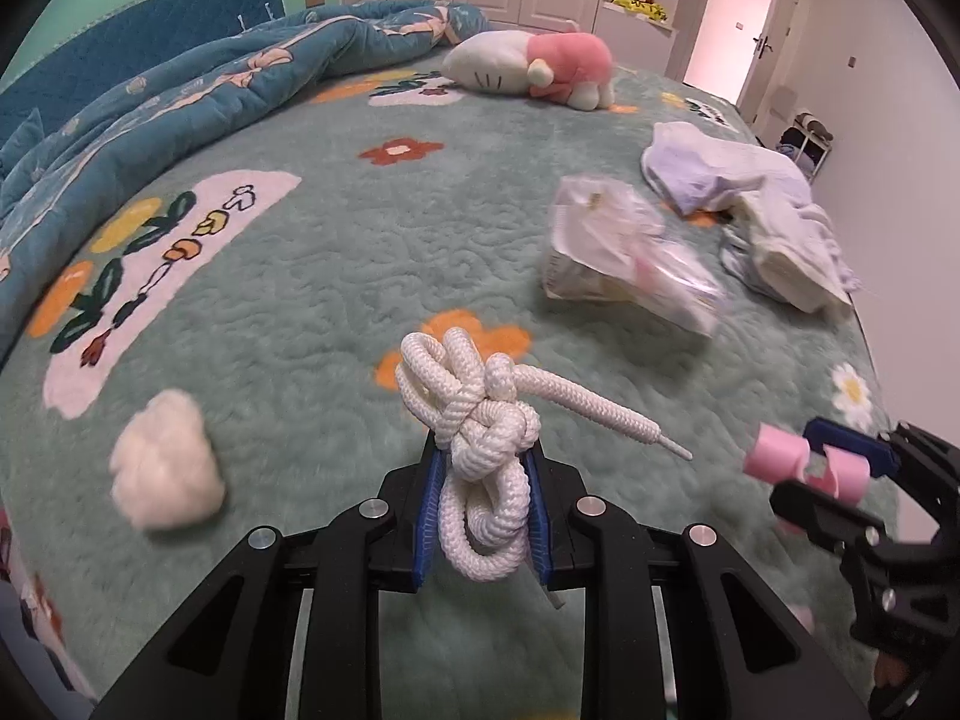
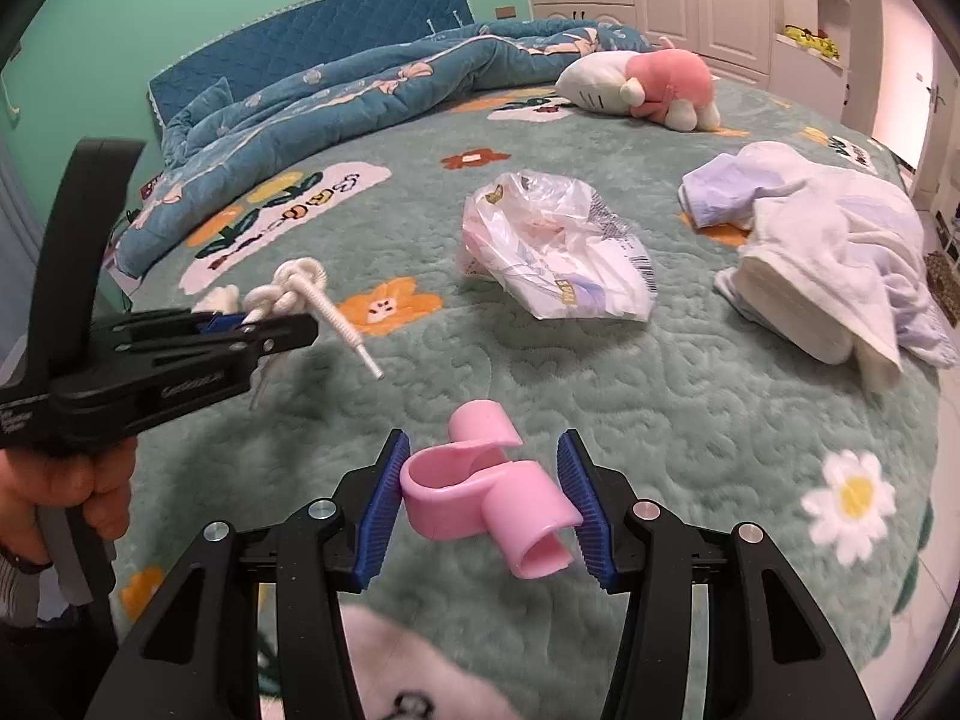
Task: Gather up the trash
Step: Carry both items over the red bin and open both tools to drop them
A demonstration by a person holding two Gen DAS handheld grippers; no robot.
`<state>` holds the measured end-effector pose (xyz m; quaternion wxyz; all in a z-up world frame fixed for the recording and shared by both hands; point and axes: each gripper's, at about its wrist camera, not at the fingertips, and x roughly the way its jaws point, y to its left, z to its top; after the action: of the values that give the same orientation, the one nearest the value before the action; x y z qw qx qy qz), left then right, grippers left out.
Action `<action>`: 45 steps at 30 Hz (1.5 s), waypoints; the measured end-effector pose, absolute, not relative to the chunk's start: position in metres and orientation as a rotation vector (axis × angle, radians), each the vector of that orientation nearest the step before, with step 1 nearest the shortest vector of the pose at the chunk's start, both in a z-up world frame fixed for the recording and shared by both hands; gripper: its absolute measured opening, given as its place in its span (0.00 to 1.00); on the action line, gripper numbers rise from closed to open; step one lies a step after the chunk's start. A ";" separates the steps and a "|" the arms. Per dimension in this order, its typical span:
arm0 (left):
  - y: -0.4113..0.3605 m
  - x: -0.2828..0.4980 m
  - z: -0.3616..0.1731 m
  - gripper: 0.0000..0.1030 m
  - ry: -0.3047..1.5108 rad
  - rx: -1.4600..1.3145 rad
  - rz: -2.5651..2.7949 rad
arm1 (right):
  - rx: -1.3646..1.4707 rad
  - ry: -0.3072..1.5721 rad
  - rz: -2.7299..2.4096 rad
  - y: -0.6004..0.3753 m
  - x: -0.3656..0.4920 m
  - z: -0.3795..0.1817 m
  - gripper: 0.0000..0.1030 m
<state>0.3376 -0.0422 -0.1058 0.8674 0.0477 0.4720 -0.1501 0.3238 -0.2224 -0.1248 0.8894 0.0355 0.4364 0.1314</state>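
My left gripper (image 1: 483, 480) is shut on a knotted white rope (image 1: 480, 420) and holds it above the green bed cover; it also shows in the right wrist view (image 2: 264, 324) at the left. My right gripper (image 2: 486, 480) is shut on a curled pink plastic piece (image 2: 480, 486), also seen in the left wrist view (image 1: 804, 468) at the right. A crumpled clear plastic bag (image 2: 558, 258) lies on the bed ahead, also in the left wrist view (image 1: 624, 252). A white cotton wad (image 1: 168, 462) lies on the cover at the left.
A pile of white and lilac clothes (image 2: 816, 252) lies at the bed's right edge. A pink and white plush toy (image 2: 648, 84) lies at the far side. A rumpled blue quilt (image 2: 336, 96) runs along the headboard (image 2: 312, 42). Wardrobes and a doorway stand behind.
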 end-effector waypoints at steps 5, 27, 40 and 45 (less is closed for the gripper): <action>-0.050 0.303 -0.084 0.25 0.967 0.119 -0.336 | 0.074 0.876 0.265 -0.230 0.288 -0.099 0.49; -0.237 0.138 -0.024 0.25 0.848 0.325 -0.736 | 0.178 0.755 -0.106 -0.405 0.054 -0.031 0.49; -0.391 0.078 -0.061 0.25 0.879 0.501 -0.992 | 0.331 0.728 -0.386 -0.539 -0.047 -0.057 0.49; -0.431 0.074 -0.084 0.27 0.918 0.528 -1.037 | 0.374 0.729 -0.439 -0.573 -0.065 -0.071 0.49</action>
<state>0.0738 -0.4307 -0.0840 0.7378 0.2406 0.4179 -0.4723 -0.0648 -0.5728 -0.0706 0.8939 0.1804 0.3516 -0.2118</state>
